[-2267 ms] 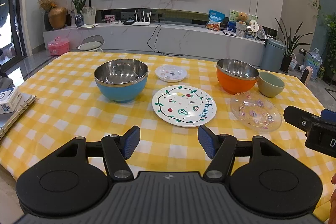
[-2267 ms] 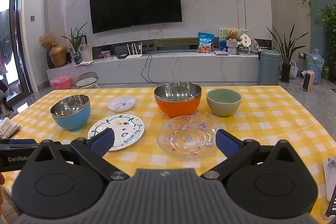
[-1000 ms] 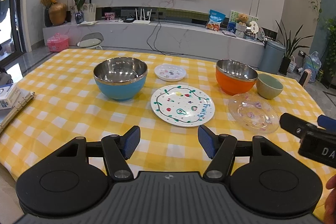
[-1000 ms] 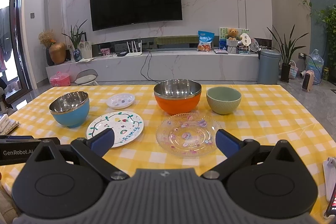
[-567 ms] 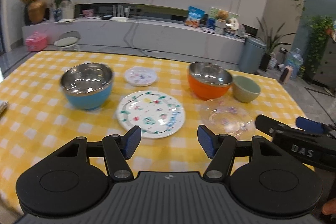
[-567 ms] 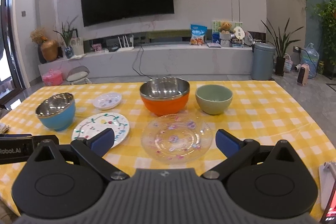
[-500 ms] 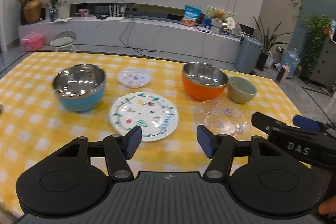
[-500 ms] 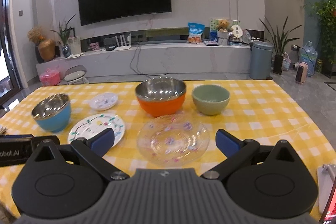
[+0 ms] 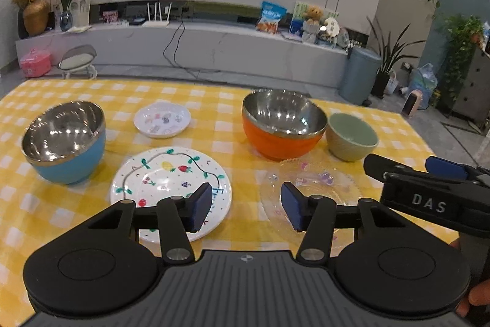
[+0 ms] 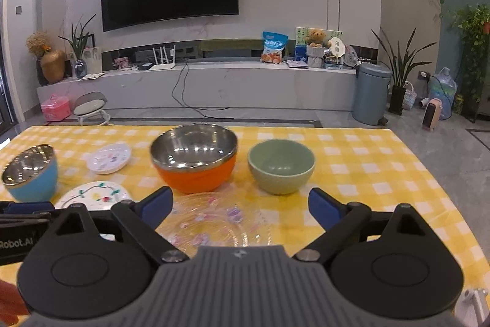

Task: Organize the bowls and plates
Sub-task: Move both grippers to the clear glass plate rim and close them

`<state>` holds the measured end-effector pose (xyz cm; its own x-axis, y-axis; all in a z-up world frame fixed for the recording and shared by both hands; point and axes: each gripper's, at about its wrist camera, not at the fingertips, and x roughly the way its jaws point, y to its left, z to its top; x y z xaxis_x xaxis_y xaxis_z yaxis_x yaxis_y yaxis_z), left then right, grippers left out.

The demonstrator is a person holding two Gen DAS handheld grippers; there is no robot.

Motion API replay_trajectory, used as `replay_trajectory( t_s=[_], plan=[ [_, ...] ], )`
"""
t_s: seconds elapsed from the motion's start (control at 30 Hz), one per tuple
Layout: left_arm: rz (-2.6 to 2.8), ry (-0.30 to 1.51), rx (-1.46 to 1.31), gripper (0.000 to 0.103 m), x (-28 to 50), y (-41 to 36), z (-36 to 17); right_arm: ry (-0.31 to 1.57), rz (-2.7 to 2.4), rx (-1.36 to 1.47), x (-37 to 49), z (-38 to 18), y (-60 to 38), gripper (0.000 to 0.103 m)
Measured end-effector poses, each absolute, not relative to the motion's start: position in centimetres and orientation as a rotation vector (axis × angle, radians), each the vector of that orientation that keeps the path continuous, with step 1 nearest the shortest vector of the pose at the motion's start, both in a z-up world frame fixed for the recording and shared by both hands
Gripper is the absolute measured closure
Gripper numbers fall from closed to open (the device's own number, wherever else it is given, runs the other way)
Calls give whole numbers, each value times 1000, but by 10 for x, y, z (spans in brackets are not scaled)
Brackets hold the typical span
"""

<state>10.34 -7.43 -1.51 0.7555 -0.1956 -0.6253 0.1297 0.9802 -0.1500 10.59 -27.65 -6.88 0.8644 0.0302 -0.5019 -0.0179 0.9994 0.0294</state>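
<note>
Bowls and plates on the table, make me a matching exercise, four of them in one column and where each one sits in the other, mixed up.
Column 1
1. blue bowl
2. green bowl
3. clear plate
4. small white plate

Column 2
A. right of the orange bowl
B. far left of the table
C. behind the painted plate
D. just in front of the orange bowl

Pairs: 1-B, 2-A, 3-D, 4-C

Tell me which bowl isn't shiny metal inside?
The small green bowl, right of the orange bowl; the orange and blue bowl have steel linings.
</note>
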Motion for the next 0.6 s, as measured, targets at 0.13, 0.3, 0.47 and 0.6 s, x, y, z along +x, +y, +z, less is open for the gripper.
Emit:
replay_trajectory(
  t_s=[0.13, 0.3, 0.47, 0.6],
  plan=[
    [-229, 745, -160, 37, 117, -79, -27, 601, 29, 130, 121, -77, -291, 10],
    [-254, 795, -193, 36, 132, -86, -43, 665, 23, 281, 131, -90, -312, 20],
    [-241, 826, -231, 36, 144, -87, -55, 727, -9, 344, 144, -110, -324, 38],
    [-240, 830, -243, 38, 152, -87, -62, 747, -19, 380, 152, -119, -330, 50]
  ],
)
